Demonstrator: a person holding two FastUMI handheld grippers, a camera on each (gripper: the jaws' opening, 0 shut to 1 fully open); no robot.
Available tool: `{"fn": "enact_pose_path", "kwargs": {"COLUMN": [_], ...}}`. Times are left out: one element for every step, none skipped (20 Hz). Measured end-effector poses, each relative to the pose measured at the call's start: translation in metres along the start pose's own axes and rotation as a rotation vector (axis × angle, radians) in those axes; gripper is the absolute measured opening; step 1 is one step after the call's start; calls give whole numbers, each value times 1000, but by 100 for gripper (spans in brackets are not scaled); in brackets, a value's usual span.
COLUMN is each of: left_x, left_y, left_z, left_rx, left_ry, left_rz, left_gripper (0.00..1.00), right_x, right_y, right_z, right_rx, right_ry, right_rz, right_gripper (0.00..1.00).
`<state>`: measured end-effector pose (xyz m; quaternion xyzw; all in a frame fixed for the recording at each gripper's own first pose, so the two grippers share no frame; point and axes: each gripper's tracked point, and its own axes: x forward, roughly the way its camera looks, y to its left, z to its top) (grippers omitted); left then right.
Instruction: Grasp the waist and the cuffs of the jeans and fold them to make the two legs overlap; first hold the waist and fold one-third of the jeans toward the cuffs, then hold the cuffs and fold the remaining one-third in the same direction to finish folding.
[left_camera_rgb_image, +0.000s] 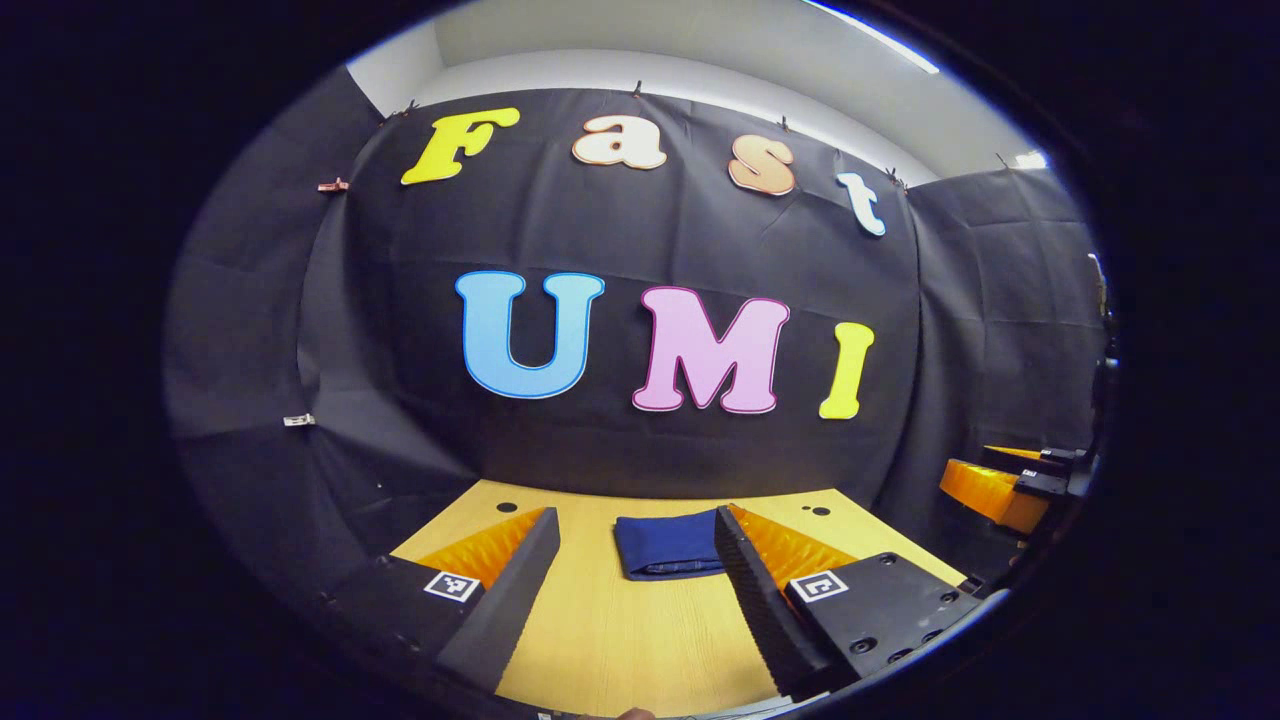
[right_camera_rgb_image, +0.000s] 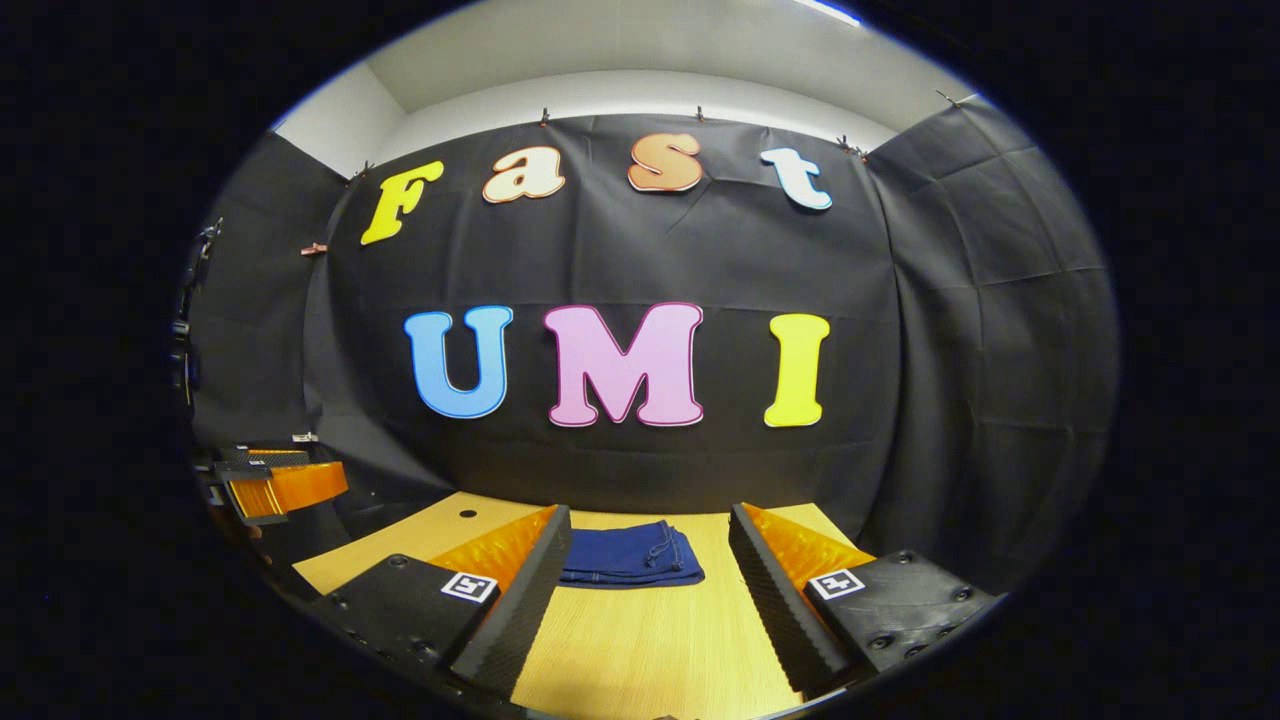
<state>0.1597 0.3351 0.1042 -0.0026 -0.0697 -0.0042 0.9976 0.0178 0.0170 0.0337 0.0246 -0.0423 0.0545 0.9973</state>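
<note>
The dark blue jeans (left_camera_rgb_image: 668, 545) lie folded into a compact rectangle on the wooden table (left_camera_rgb_image: 640, 640), near its far edge. In the right gripper view the same jeans (right_camera_rgb_image: 630, 555) show a drawstring on top. My left gripper (left_camera_rgb_image: 640, 545) hovers above the near part of the table, open, its fingers wide apart with nothing between them. My right gripper (right_camera_rgb_image: 650, 550) is likewise open and empty, held back from the jeans. At the right edge of the left gripper view the right gripper (left_camera_rgb_image: 1010, 485) appears; at the left edge of the right gripper view the left gripper (right_camera_rgb_image: 270, 480) appears.
The black cloth wall (left_camera_rgb_image: 640, 300) stands right behind the table's far edge. Small dark holes (left_camera_rgb_image: 506, 507) mark the tabletop near its far corners. Bare wood lies between the jeans and the near edge.
</note>
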Motion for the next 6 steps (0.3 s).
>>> {"fn": "enact_pose_path", "kwargs": {"left_x": [2, 0, -1, -3, -4, -4], "left_y": [3, 3, 4, 1, -2, -2], "left_z": [-1, -1, 1, 4, 4, 1], "left_rx": [17, 31, 39, 40, 39, 38], "left_ry": [2, -2, -8, -13, -16, -15], "left_rz": [4, 7, 7, 2, -4, -7], "left_gripper": [96, 96, 97, 97, 96, 96], "right_x": [-2, -5, -8, -10, -12, -12], "right_y": [-1, 0, -1, -4, -8, -10], "right_z": [-3, -4, -5, -6, -8, -11], "right_rx": [14, 26, 27, 17, 9, 6], "right_ry": [3, 8, 16, 15, 16, 22], "right_rz": [-2, 1, 2, -6, -12, -17], "right_gripper": [97, 96, 96, 96, 96, 96]}}
